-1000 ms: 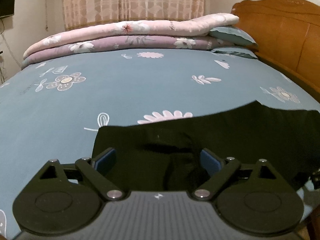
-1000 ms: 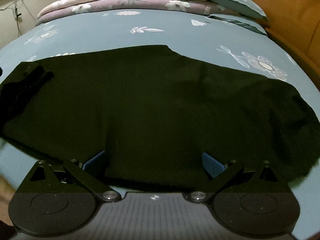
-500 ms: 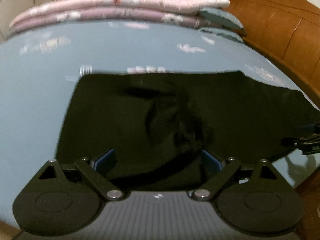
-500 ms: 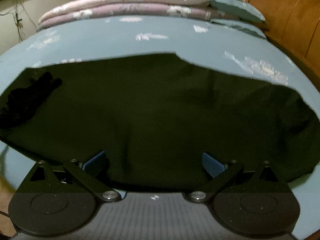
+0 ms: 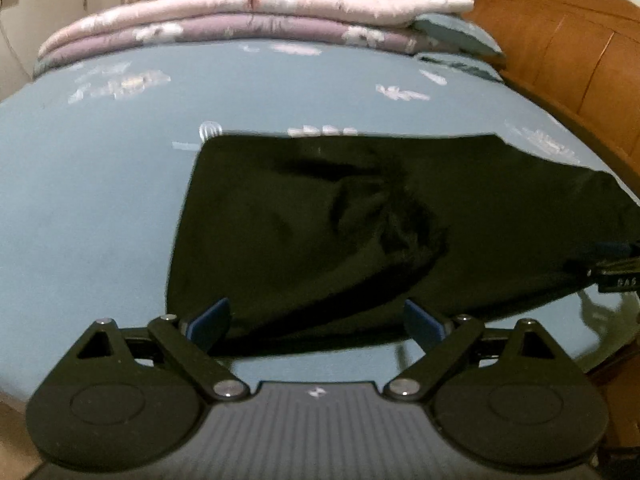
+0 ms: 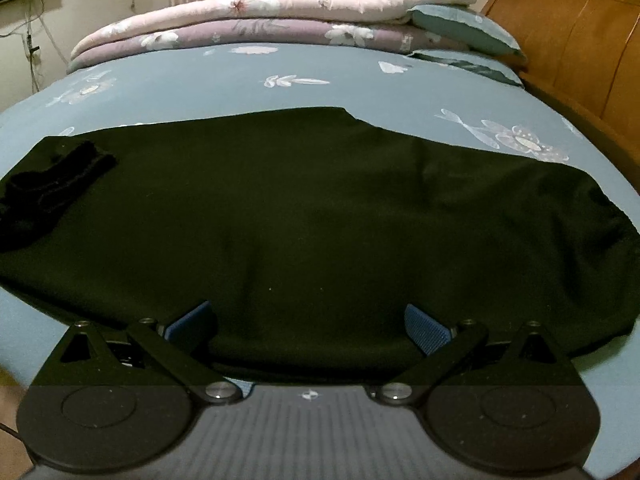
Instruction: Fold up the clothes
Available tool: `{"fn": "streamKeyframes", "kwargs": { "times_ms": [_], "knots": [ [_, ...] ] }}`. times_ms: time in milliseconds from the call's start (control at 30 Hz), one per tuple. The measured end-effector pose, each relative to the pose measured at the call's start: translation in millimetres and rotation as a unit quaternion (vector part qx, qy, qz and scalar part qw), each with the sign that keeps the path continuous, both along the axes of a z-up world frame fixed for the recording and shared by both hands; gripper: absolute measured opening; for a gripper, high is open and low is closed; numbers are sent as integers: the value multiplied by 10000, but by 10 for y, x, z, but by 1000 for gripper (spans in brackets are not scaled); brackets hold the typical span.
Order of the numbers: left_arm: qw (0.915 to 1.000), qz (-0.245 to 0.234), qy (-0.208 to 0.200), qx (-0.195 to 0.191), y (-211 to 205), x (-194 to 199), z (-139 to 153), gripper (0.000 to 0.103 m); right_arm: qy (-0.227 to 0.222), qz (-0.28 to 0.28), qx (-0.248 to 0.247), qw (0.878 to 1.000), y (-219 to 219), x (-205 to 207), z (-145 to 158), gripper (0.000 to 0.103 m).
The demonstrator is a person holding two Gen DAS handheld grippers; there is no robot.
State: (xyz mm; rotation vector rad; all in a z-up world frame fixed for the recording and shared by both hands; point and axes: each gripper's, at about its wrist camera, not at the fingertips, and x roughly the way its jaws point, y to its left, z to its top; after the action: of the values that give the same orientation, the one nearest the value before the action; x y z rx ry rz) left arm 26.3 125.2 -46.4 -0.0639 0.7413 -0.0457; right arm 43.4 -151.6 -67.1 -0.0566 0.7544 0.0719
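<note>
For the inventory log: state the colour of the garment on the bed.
Black, plain, no visible pattern: the garment shows best in the right wrist view.

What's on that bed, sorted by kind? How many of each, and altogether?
Black garment: 1
Folded quilts: 2, pink on purple
Pillows: 2
Total: 5, on the blue sheet
</note>
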Motion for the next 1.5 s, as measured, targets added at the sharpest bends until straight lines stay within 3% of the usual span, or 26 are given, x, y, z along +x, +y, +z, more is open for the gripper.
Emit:
{"fn": "streamKeyframes", "kwargs": {
  "times_ms": [133, 267, 367, 600, 733, 900, 1067, 1233, 1333, 1500],
  "knots": [
    [9997, 54, -181, 161, 99, 58, 100, 95, -21, 2, 29, 10000, -15, 6, 2, 103],
    [9996, 93, 269, -70, 189, 121, -63, 95, -21, 16, 25, 10000, -22, 6, 2, 103],
    [9990, 184, 413, 33, 214, 83, -117, 95, 6, 26, 25, 10000, -24, 15, 10, 103],
    [9957, 121, 58, 913, 152, -79, 108, 95, 17, 21, 8, 10000, -21, 11, 14, 103],
    [9830, -215, -14, 1825, -28, -148, 8, 95, 9, -8, -15, 10000, -2, 7, 12, 103],
    [9517, -925, -334, 2908, -317, -166, -87, 95, 15, -53, -17, 10000, 18, 8, 16, 103],
    [9073, -1645, -557, 3829, -566, -103, -189, 95, 41, -73, -8, 10000, 22, 13, 24, 103],
    [8753, -2246, -801, 4207, -695, -34, -186, 95, 23, -76, 1, 10000, 14, 18, 19, 103],
    [8416, -2669, -796, 4627, -765, 19, -274, 95, 33, -84, 7, 10000, 14, 21, 22, 103],
    [7976, -3327, -859, 4957, -851, 76, -364, 95, 25, -100, 11, 9999, 15, 13, 20, 103]
  ]
}}
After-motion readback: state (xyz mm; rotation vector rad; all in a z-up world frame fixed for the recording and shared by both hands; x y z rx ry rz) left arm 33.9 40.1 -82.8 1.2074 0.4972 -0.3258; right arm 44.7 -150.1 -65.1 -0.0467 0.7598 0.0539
